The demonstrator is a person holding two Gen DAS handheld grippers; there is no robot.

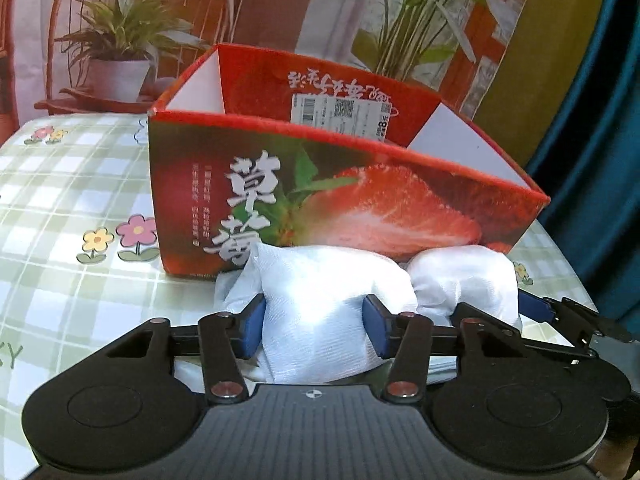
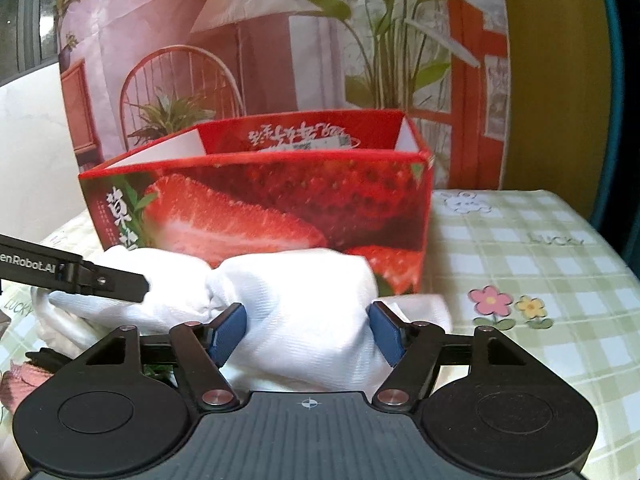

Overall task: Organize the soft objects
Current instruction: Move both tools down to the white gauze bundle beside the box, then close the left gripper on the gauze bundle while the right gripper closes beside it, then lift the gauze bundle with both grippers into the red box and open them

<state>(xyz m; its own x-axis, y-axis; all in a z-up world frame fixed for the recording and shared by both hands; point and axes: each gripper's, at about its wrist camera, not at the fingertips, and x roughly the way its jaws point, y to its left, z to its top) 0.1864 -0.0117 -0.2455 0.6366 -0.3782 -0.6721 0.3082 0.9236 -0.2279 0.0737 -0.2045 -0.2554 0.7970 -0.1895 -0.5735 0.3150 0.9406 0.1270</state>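
Checked tablecloth [image 1: 60, 200], strawberry box [image 1: 320, 200] on it. We see both grippers pinching the white cloth bundle [image 1: 320, 300] just in front of the box: left gripper [image 1: 314, 322], right gripper [image 2: 306, 334].

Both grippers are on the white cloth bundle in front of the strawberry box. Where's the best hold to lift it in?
Keep one lobe each. The white cloth bundle pinches into a waist between two puffs, so the right gripper and left gripper should squeeze each puff's middle from the near side, opposite the strawberry box.
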